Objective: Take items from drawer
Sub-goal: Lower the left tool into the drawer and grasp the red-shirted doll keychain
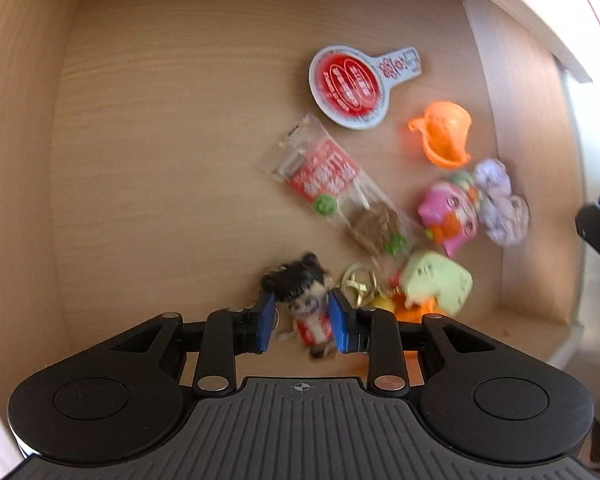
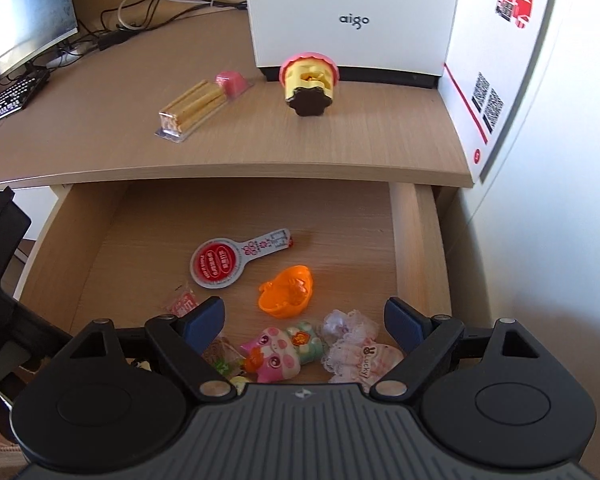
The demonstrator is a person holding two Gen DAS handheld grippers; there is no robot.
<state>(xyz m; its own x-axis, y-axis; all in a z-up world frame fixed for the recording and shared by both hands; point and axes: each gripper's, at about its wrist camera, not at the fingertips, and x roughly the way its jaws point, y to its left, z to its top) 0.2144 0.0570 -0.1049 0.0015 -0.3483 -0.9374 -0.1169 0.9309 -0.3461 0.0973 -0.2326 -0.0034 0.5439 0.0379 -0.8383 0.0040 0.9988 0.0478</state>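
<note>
Doll: the small black-haired doll keychain in a red and white dress [image 1: 306, 312] lies on the wooden drawer floor [image 1: 180, 160], right between the left gripper's [image 1: 300, 322] blue pads [image 1: 265, 322].
Long way: head away from the gripper, feet toward it.
Left grip: narrow; blurred, squeezing unclear.
Right gripper [image 2: 304, 326]: wide open, holds nothing, farther off.
</note>
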